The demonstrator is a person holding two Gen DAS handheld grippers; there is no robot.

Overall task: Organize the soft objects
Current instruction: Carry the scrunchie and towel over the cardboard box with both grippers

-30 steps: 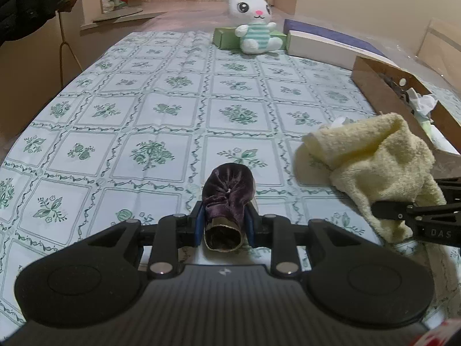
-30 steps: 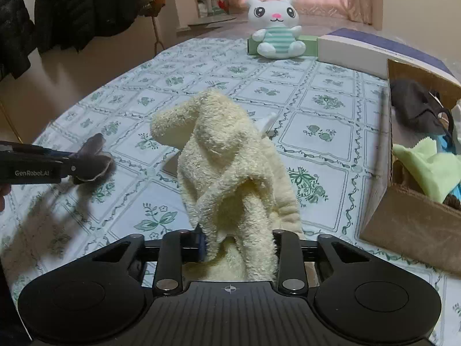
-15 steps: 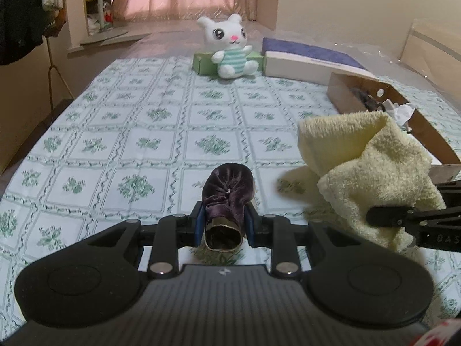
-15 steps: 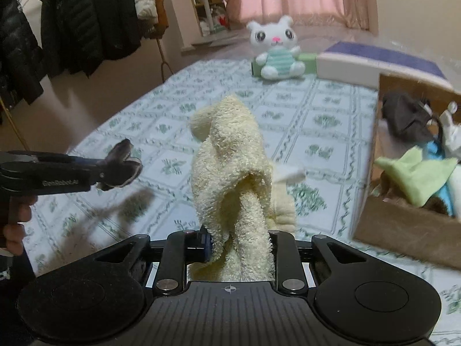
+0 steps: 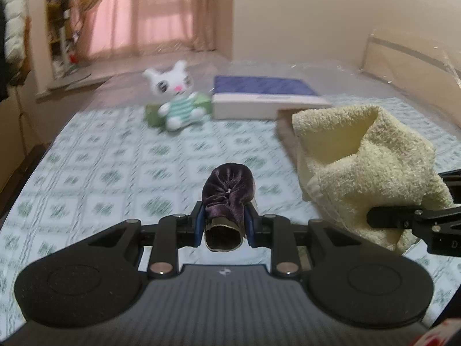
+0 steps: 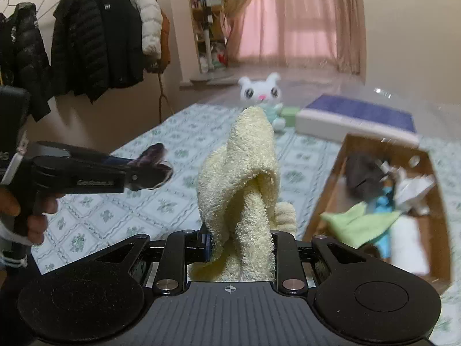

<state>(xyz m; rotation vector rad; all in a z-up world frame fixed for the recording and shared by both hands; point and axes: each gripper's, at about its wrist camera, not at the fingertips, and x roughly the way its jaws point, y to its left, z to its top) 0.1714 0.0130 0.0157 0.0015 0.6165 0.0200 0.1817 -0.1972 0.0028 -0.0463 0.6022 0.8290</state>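
Both hand-held grippers have risen since the earlier frames, carrying their loads clear of the bed [image 5: 121,155], whose green-patterned sheet now lies further below. The left hand-held gripper [image 5: 224,225] pinches a dark purple velvet pouch [image 5: 227,199] between its blue pads, the pouch's open mouth facing the camera. The right hand-held gripper [image 6: 240,245] clamps a bunched pale yellow towel [image 6: 247,178], which stands up in a fold between its fingers. To the right of the towel sits an open cardboard box [image 6: 325,199] holding a light green cloth [image 6: 360,225] and other items. Farther off, a white plush bunny [image 6: 260,92] sits beside a flat blue-topped box [image 6: 357,118].
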